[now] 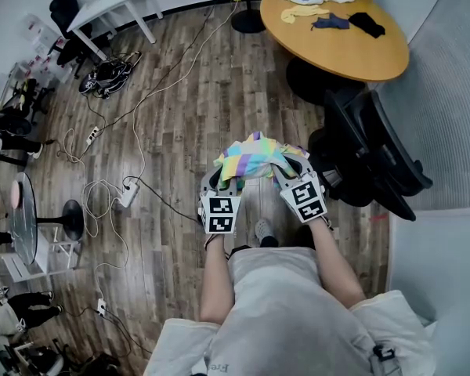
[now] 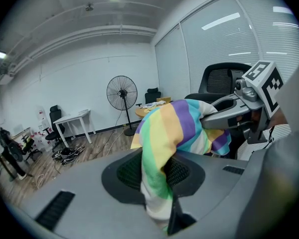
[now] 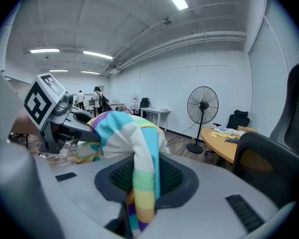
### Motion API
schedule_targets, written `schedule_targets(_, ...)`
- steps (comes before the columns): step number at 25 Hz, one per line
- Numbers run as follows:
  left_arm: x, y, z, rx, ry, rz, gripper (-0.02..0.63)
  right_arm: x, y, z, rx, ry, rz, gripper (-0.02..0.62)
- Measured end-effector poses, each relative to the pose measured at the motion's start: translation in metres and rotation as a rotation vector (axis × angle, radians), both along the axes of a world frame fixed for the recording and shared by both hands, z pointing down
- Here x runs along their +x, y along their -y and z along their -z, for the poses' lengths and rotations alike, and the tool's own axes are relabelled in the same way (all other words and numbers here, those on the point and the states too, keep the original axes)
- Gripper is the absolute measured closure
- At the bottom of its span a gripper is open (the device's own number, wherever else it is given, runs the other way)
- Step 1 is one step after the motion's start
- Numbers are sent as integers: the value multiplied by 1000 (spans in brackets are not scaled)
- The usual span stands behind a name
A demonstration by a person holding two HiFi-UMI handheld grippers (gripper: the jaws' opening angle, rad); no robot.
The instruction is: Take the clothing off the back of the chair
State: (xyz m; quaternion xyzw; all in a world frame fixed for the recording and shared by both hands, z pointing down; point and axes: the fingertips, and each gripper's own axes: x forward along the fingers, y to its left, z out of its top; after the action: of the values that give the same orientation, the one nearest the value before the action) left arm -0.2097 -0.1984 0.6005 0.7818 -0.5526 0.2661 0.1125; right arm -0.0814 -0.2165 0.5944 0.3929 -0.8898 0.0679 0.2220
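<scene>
A pastel rainbow-striped garment (image 1: 253, 157) hangs bunched between my two grippers, above the wood floor and just left of the black office chair (image 1: 372, 151). My left gripper (image 1: 225, 177) is shut on one end of it; in the left gripper view the cloth (image 2: 164, 133) runs down into the jaws (image 2: 162, 205). The right gripper (image 1: 291, 171) is shut on the other end, and in the right gripper view the cloth (image 3: 134, 148) drops between its jaws (image 3: 136, 208). The garment is clear of the chair's back. Each gripper shows in the other's view: right gripper (image 2: 229, 114), left gripper (image 3: 65, 121).
A round wooden table (image 1: 360, 53) with several small clothing pieces stands at the far right. A pedestal fan (image 2: 122, 91) is beside it. Cables and a power strip (image 1: 128, 194) lie on the floor at left, near a small round table (image 1: 23, 218) and a white desk (image 1: 113, 2).
</scene>
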Motion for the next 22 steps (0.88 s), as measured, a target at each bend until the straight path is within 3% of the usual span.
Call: schedule_targets(22,1,-6,1,1,-15,-19,508,-1,-4,2,-10,8,2,500)
